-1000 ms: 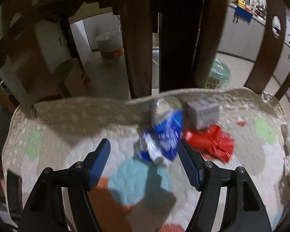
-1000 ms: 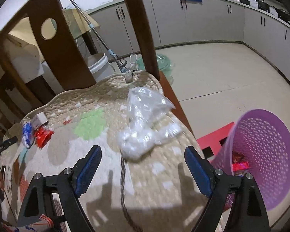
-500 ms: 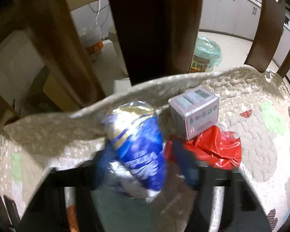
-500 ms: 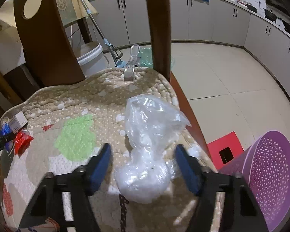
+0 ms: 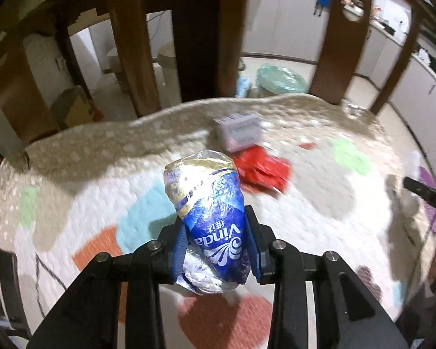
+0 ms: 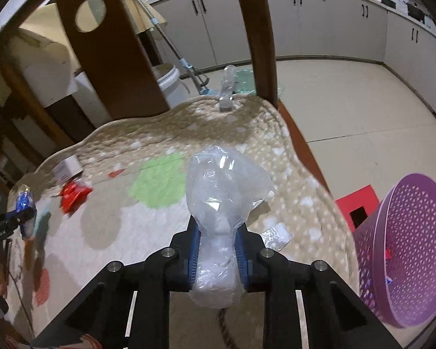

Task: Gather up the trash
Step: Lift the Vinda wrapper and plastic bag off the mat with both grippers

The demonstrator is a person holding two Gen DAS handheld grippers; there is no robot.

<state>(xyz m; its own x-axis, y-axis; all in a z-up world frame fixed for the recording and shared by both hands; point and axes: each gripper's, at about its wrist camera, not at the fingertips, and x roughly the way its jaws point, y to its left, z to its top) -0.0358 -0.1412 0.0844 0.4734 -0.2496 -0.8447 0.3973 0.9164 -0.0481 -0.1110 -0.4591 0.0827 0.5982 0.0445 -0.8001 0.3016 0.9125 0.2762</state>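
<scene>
- left gripper [image 5: 218, 241] is pinching the crumpled blue wrapper [image 5: 212, 218]
- right gripper [image 6: 216, 250] is squeezing the clear plastic bag [image 6: 221, 203]
- purple basket [image 6: 407, 250] is sitting beside the chair

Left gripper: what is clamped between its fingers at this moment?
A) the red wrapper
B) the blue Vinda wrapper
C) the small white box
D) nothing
B: the left gripper is shut on the blue Vinda wrapper, while the red wrapper and small white box lie on the quilted cover beyond it.
</scene>
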